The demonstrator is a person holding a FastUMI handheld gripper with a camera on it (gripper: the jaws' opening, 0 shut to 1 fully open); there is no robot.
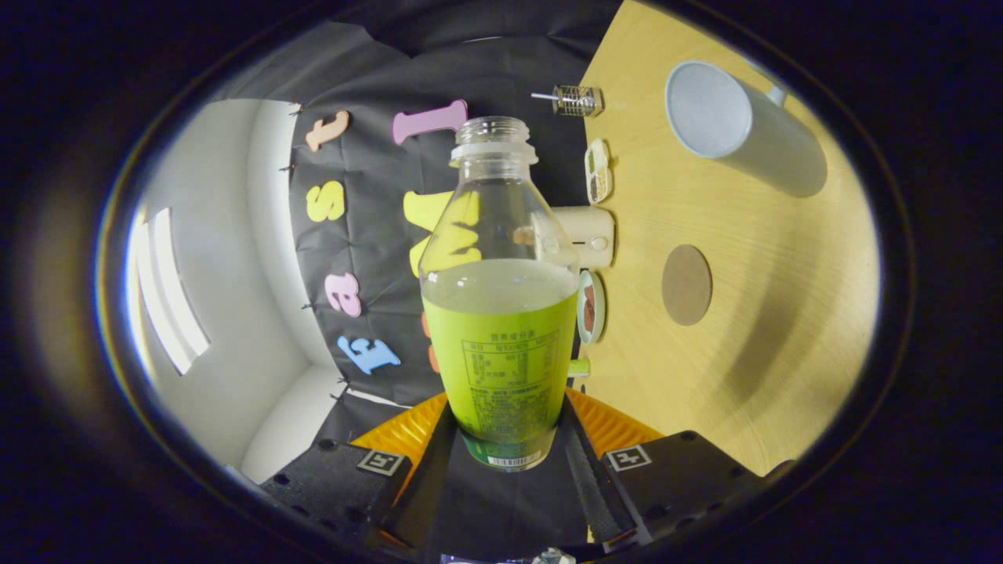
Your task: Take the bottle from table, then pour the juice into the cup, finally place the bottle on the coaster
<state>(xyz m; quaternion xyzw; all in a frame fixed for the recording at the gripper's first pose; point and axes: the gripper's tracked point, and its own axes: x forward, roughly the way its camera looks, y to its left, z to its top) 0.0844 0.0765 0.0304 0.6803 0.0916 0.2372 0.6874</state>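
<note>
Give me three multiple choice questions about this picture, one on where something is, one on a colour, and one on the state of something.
1. Where is the bottle?
A. between the fingers
B. on the coaster
C. inside the cup

2. What colour is the bottle's label?
A. red
B. green
C. blue

3. How is the bottle's mouth?
A. capped
B. corked
C. open

Answers: 1 A, both fingers of the gripper press its base, while the coaster and the cup sit apart on the table. 2 B, the wrap is green. 3 C, the threaded neck is bare.

Gripper [505, 439] clamped on uncapped bottle [500, 313], juice half full; cup [736, 125] and coaster [686, 284] on table [783, 313] beyond.
</note>
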